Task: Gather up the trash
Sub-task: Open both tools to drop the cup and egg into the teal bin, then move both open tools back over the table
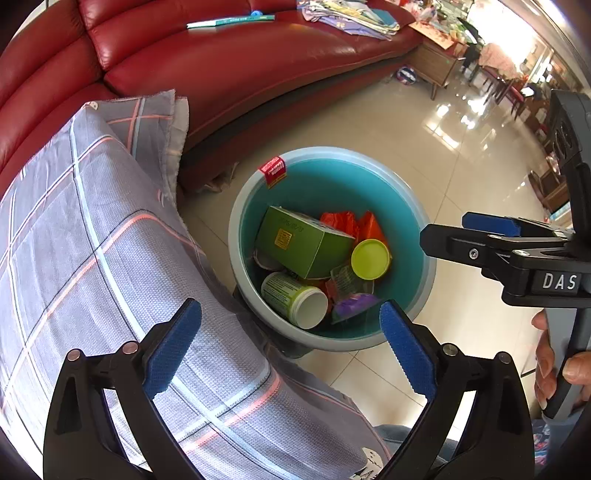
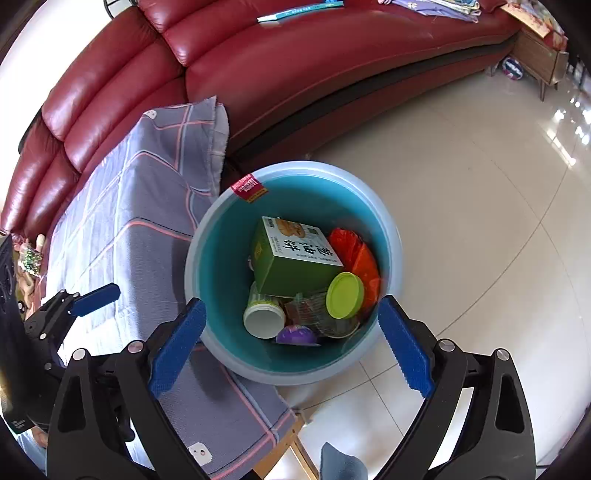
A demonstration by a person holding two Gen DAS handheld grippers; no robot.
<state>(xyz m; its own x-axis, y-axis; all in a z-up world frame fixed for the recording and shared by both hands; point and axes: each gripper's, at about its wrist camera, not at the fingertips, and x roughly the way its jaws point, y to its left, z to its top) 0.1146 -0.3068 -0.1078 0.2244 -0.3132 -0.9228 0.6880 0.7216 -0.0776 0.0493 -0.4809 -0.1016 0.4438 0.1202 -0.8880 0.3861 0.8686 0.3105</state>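
A teal bucket (image 1: 406,192) stands on the tiled floor beside a cloth-covered table; it also shows in the right wrist view (image 2: 221,240). It holds a green box (image 1: 303,240), a white-lidded tub (image 1: 295,299), a lime lid (image 1: 370,258), orange plastic (image 1: 347,221) and a purple wrapper (image 1: 354,304). The same box (image 2: 295,262), tub (image 2: 264,319) and lid (image 2: 345,295) show in the right wrist view. My left gripper (image 1: 291,354) is open and empty, above the table's edge. My right gripper (image 2: 291,350) is open and empty, above the bucket's near rim; it also appears from the side (image 1: 458,230).
A grey checked cloth (image 1: 92,240) covers the table to the left. A red leather sofa (image 1: 229,66) stands behind, with a book (image 1: 229,20) and folded cloths (image 1: 351,14) on it. A red label (image 1: 273,170) hangs on the bucket's rim. Glossy tiled floor (image 2: 480,203) lies to the right.
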